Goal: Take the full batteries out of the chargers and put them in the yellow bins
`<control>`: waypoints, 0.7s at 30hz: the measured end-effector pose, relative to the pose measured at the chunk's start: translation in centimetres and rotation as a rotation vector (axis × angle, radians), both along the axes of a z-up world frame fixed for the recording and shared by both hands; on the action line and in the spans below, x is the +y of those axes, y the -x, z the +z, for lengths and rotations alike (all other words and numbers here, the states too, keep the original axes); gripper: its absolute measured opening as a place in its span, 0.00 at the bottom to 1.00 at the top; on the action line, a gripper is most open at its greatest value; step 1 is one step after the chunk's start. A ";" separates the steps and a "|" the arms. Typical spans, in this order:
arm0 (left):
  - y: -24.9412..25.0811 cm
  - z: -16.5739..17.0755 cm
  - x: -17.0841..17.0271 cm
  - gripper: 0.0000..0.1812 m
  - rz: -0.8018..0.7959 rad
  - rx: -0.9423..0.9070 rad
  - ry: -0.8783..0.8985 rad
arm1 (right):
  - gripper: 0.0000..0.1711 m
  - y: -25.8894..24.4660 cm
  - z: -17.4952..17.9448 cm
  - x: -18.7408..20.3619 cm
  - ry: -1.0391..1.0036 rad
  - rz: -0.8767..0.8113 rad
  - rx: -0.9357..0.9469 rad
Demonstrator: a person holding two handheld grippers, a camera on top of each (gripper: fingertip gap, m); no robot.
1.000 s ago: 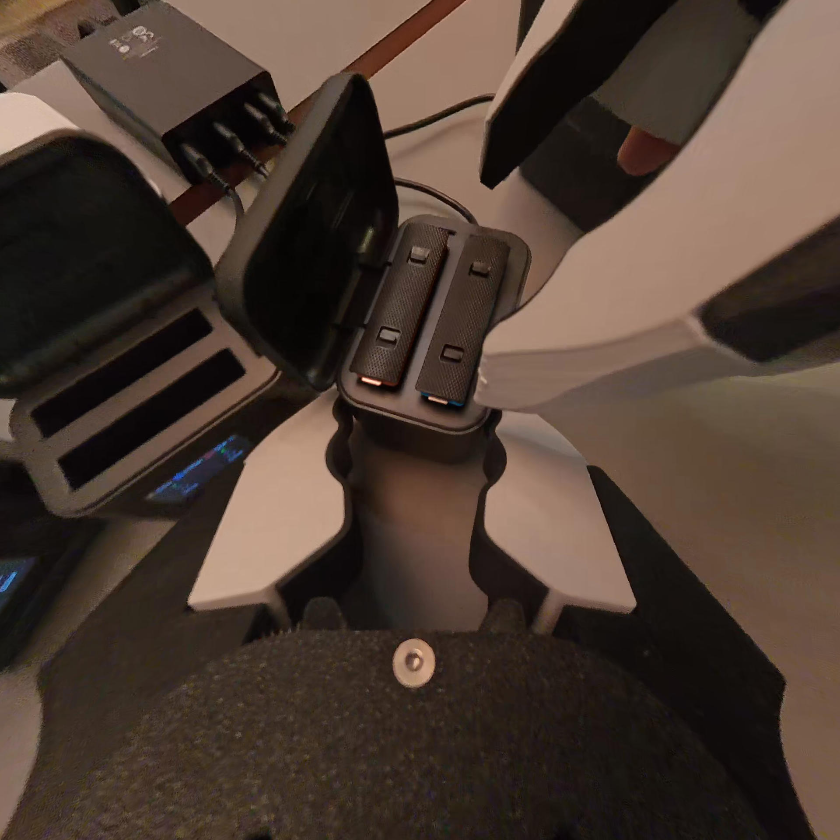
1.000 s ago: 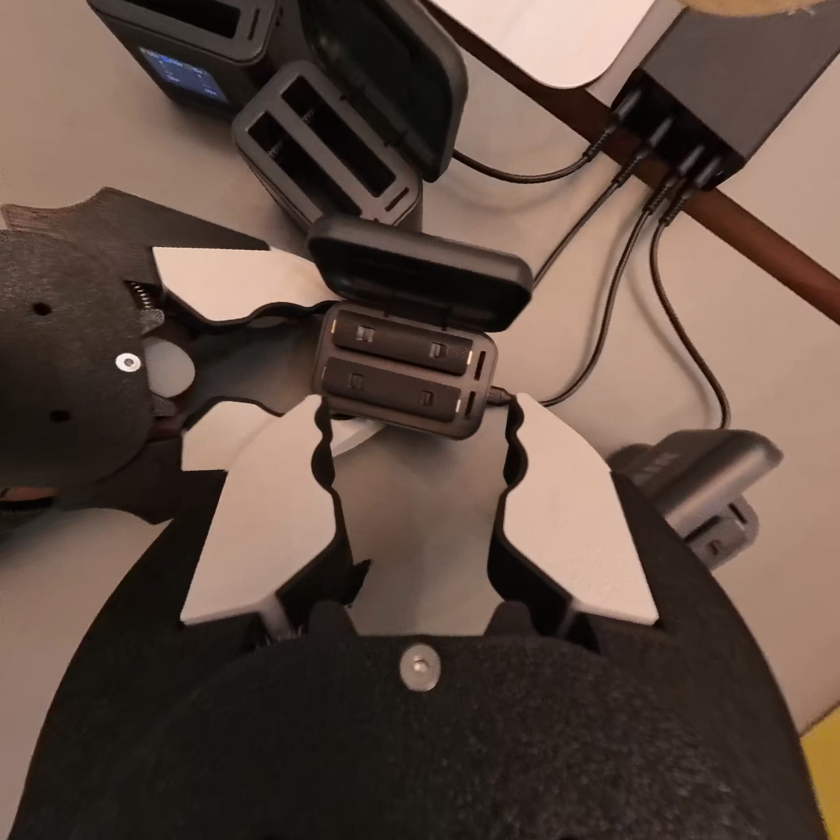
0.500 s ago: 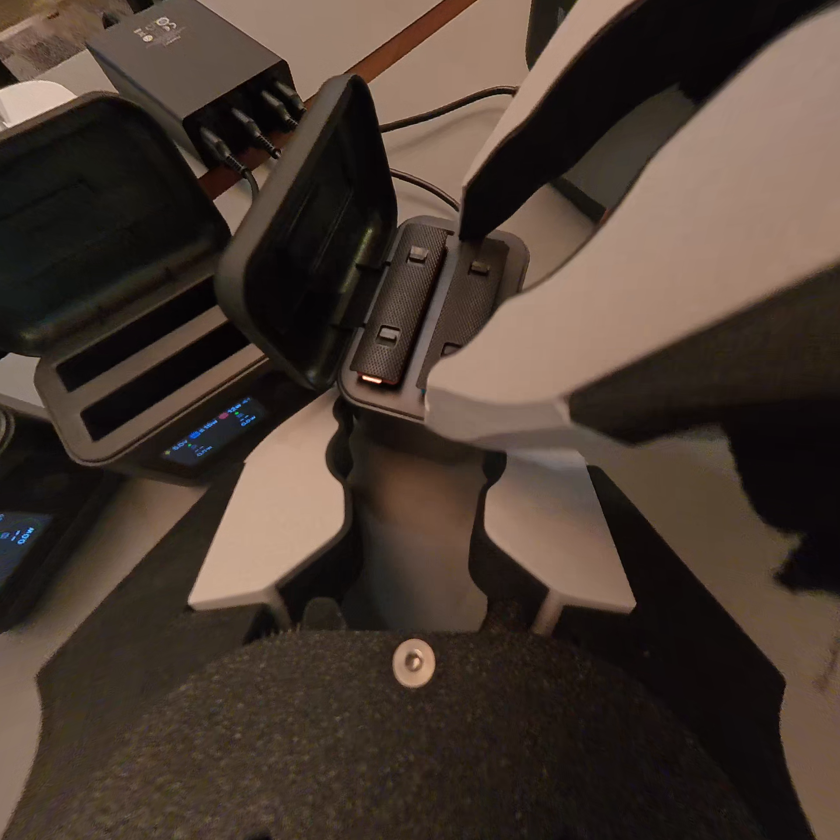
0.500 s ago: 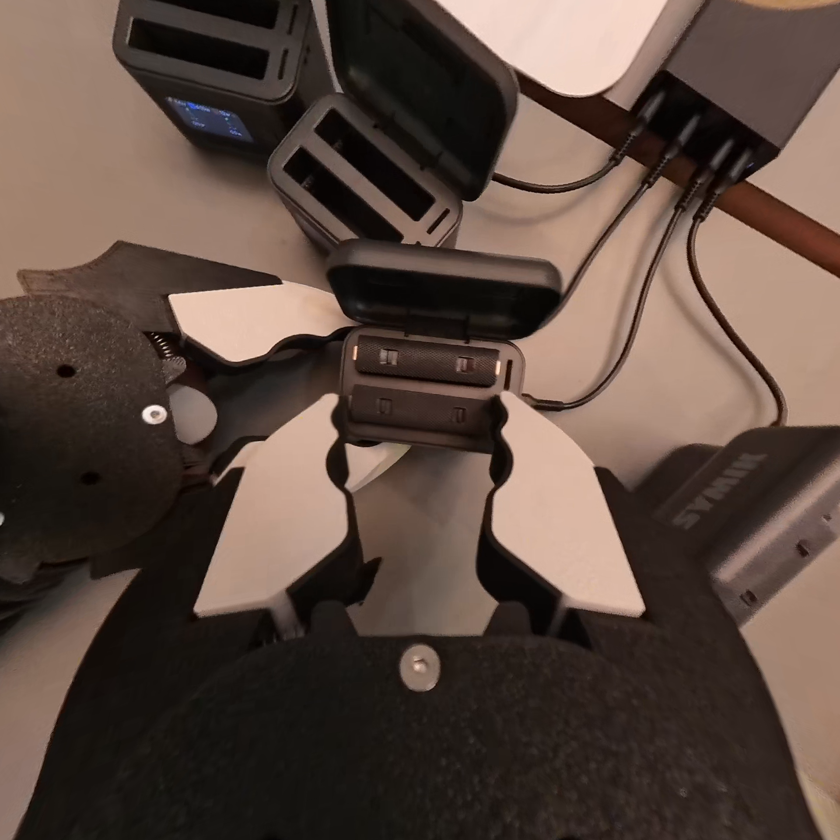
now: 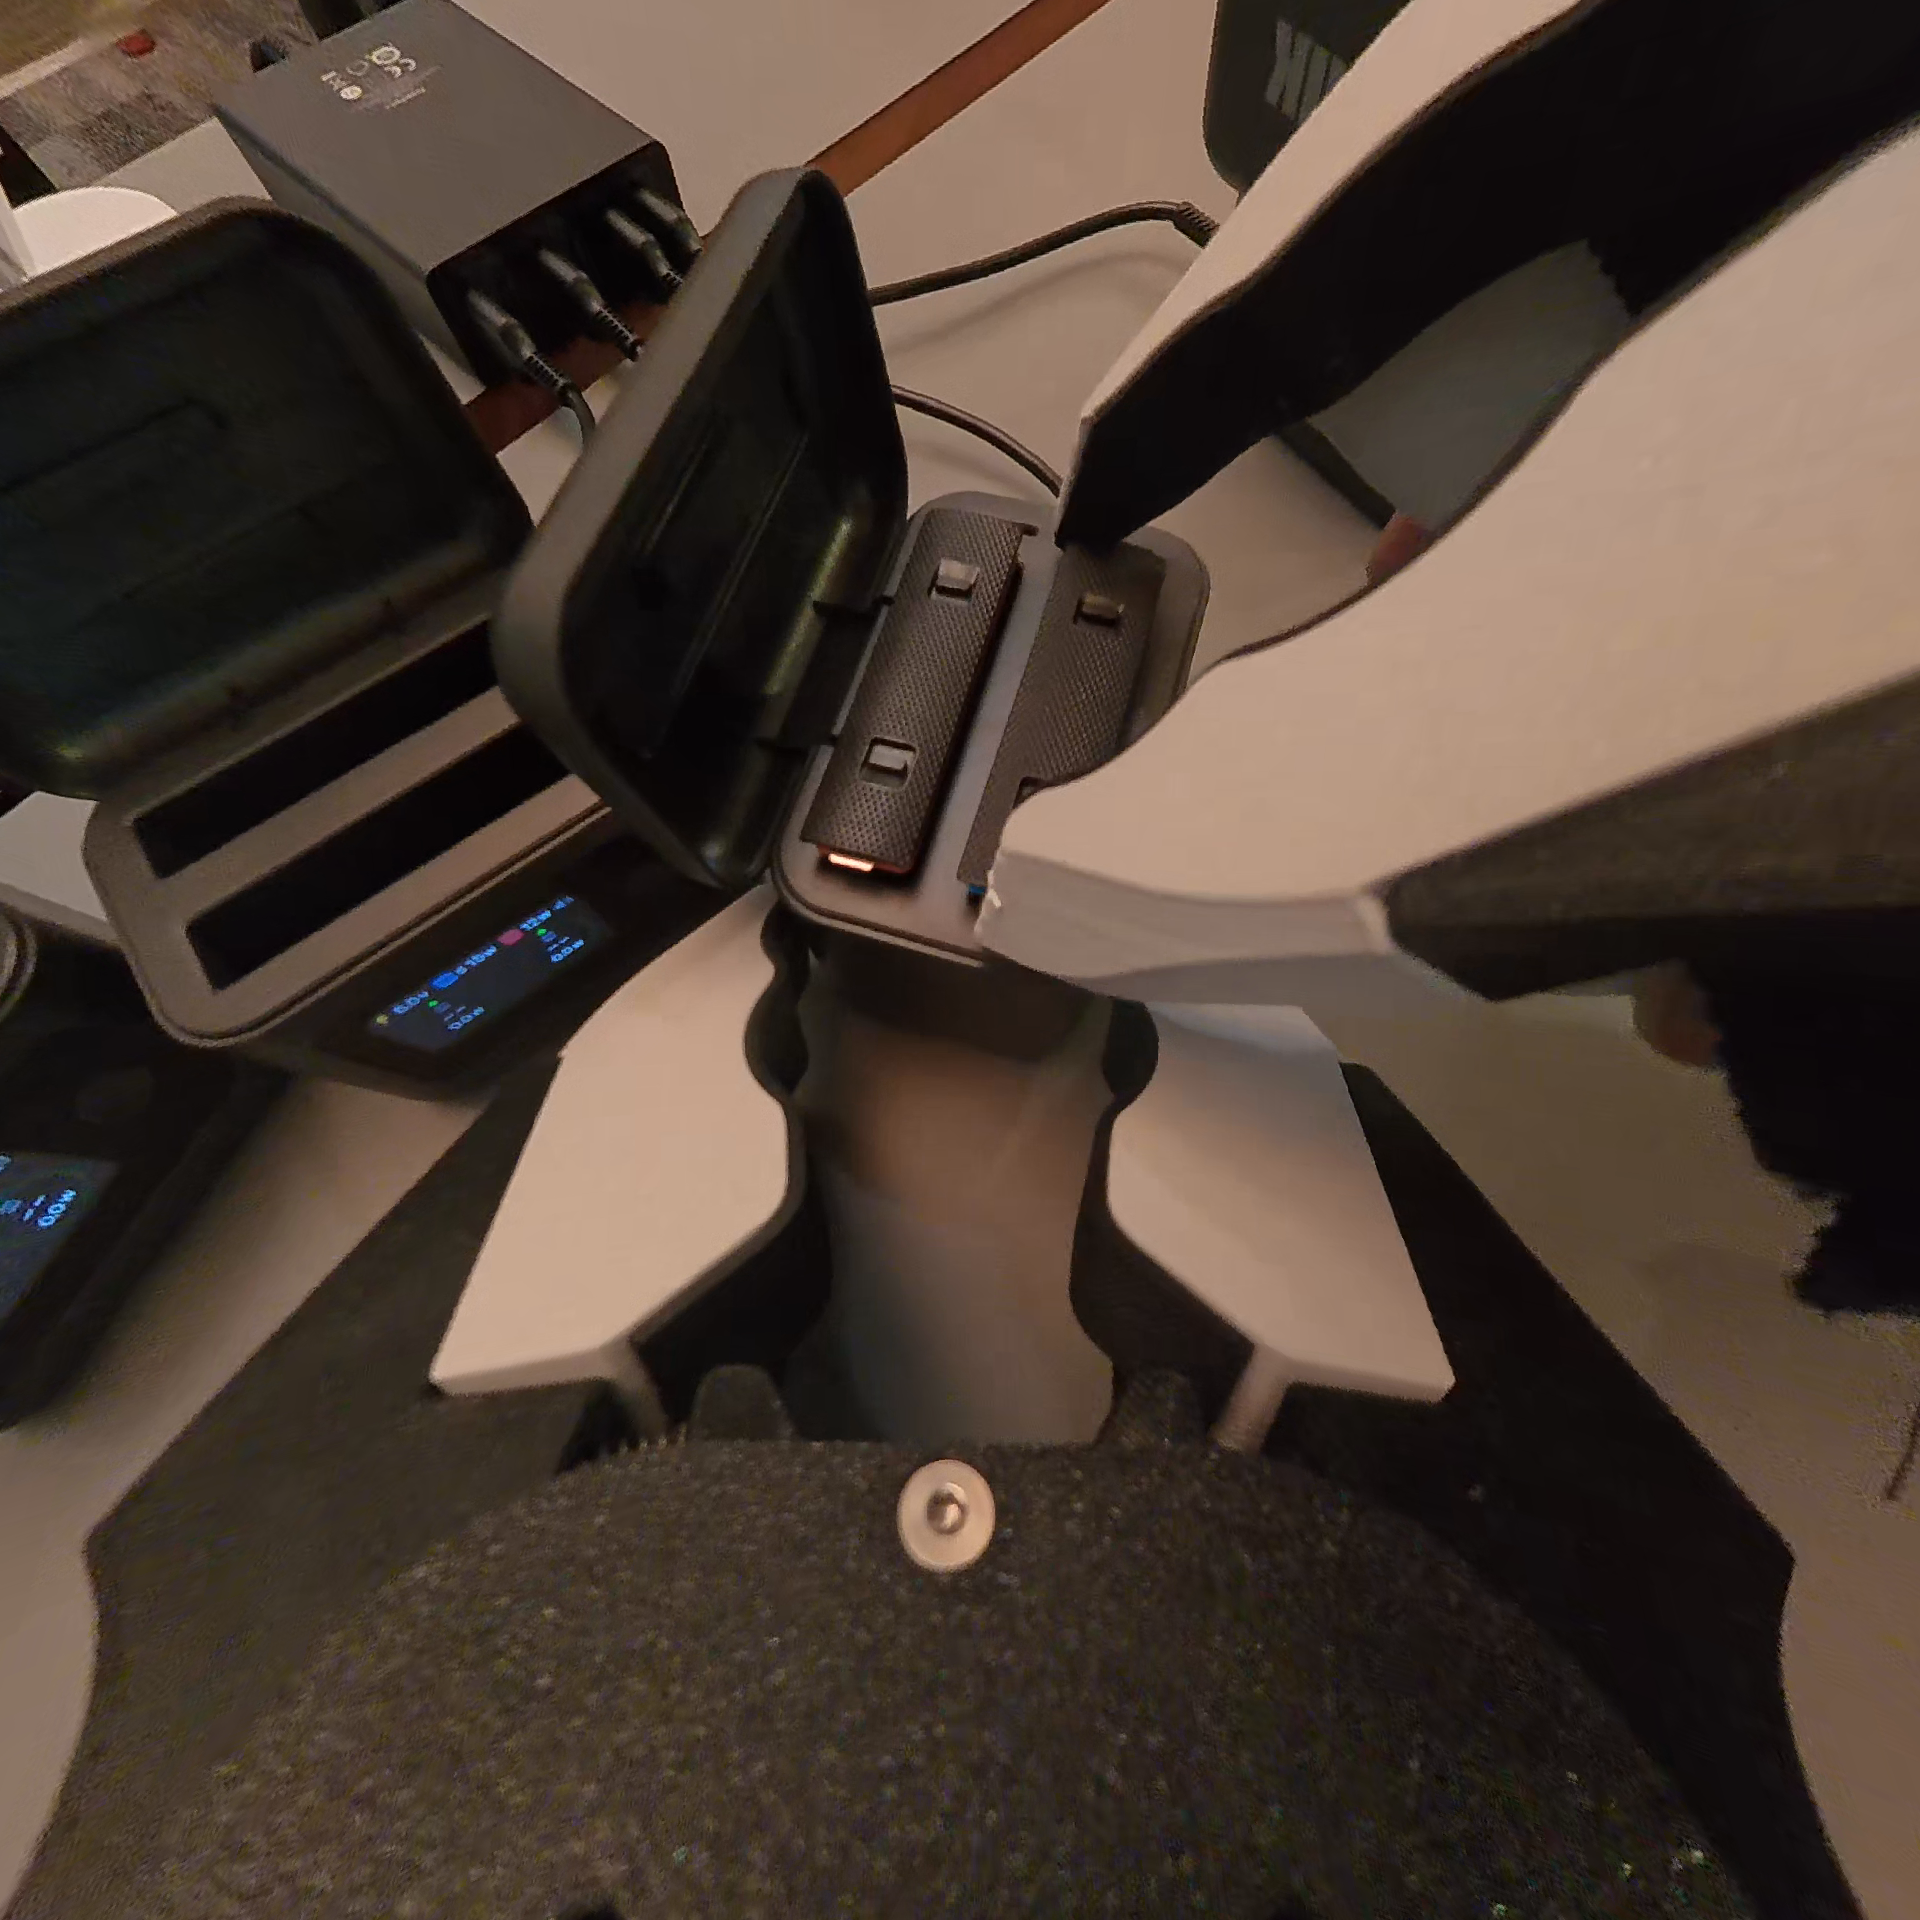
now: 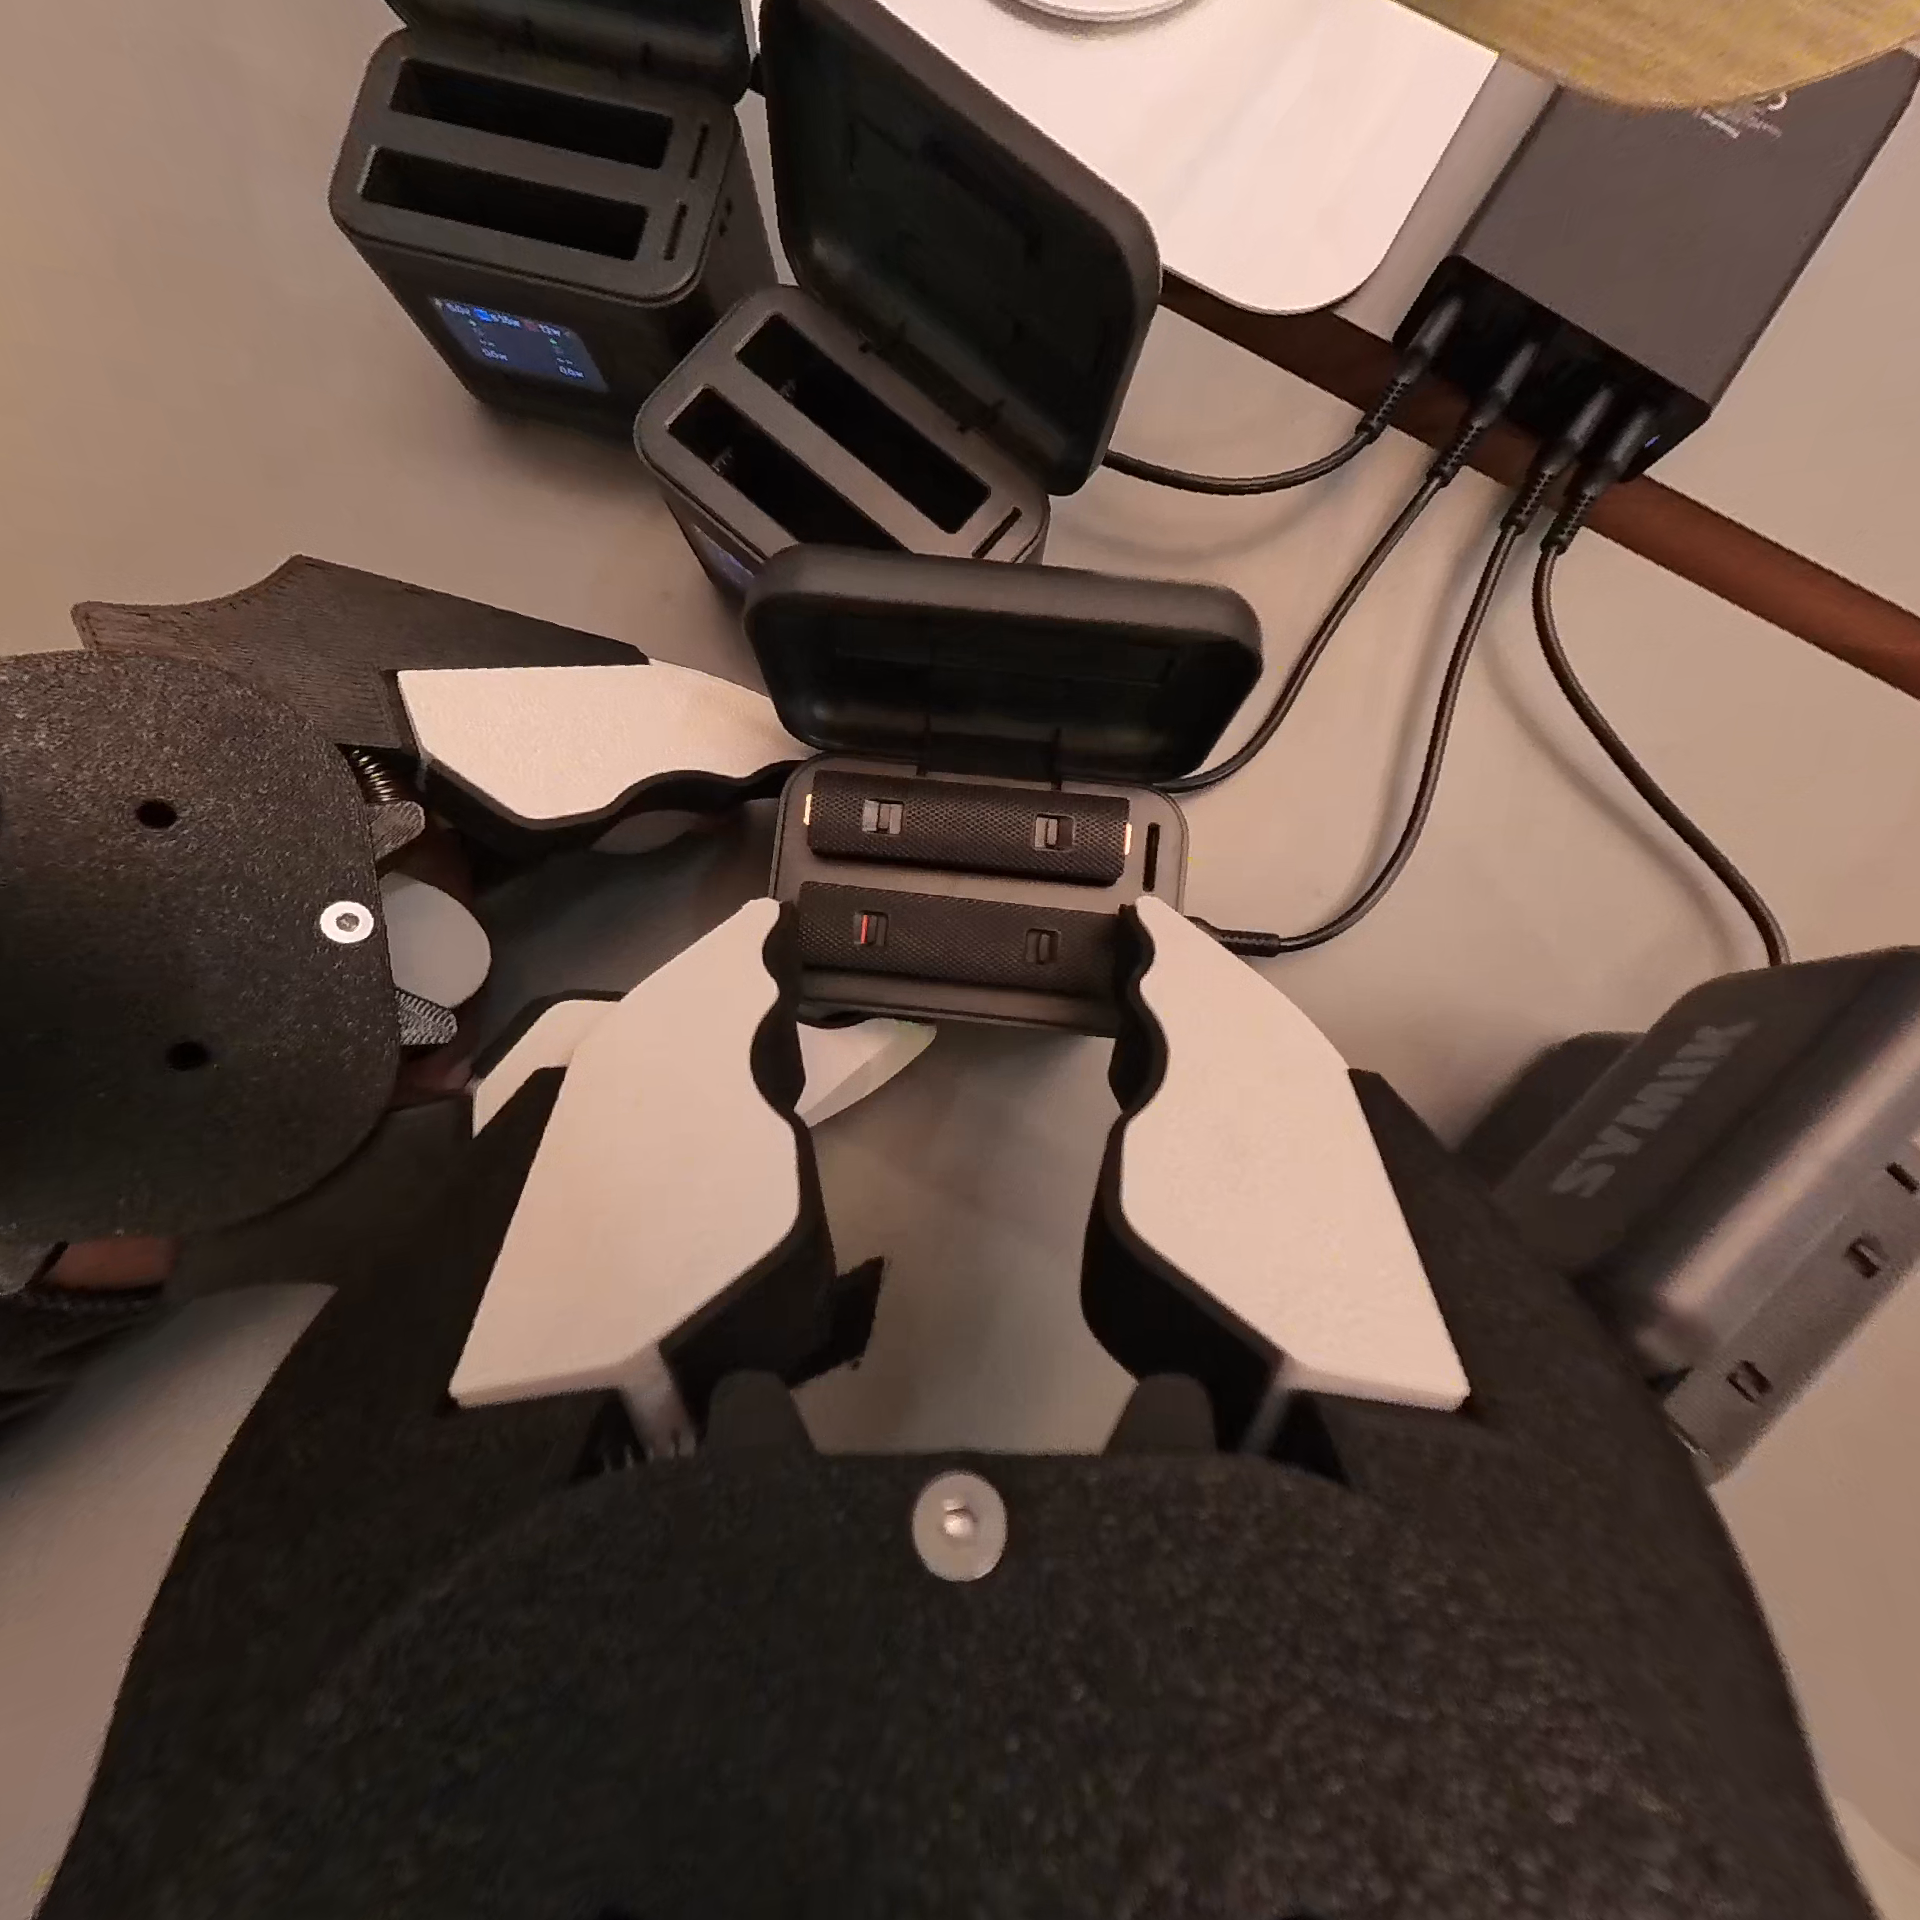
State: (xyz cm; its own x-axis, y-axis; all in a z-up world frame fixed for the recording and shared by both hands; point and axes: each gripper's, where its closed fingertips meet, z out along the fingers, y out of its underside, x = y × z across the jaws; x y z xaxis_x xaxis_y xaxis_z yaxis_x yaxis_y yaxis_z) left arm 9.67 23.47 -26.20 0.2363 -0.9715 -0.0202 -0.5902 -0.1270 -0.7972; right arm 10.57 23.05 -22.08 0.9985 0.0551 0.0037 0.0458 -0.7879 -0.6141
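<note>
1. Two grippers meet at one open charger [image 6: 977, 904]. The right gripper [image 6: 951, 920] is the nearer to the near battery [image 6: 956, 930]; its fingers are spread, one at each short end, touching or almost so, I cannot tell which.
2. The battery's long axis lies across the gripper, from finger to finger, so I judge that closing is the next step.
3. The left gripper [image 5: 951, 961] clamps the charger's body at the side and steadies it.
4. Behind, the far battery [image 6: 966, 831] sits parallel in its slot.
5. Farther off, two chargers [image 6: 842, 478] stand empty; no yellow bin shows.
</note>
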 end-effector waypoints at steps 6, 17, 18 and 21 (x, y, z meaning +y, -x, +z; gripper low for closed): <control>0.1 -0.1 0.1 0.31 0.010 -0.002 0.013 | 0.34 -0.1 2.6 0.7 -0.099 -0.009 0.050; 0.3 0.1 0.1 0.31 0.000 -0.011 0.025 | 0.34 -4.4 11.4 -2.5 -0.288 -0.017 0.071; 0.3 0.1 0.1 0.31 0.001 -0.014 0.032 | 0.34 -6.3 12.4 -3.3 -0.309 -0.050 0.060; 0.3 0.1 0.1 0.31 0.001 -0.018 0.041 | 0.34 -14.0 14.8 -6.7 -0.356 -0.198 0.017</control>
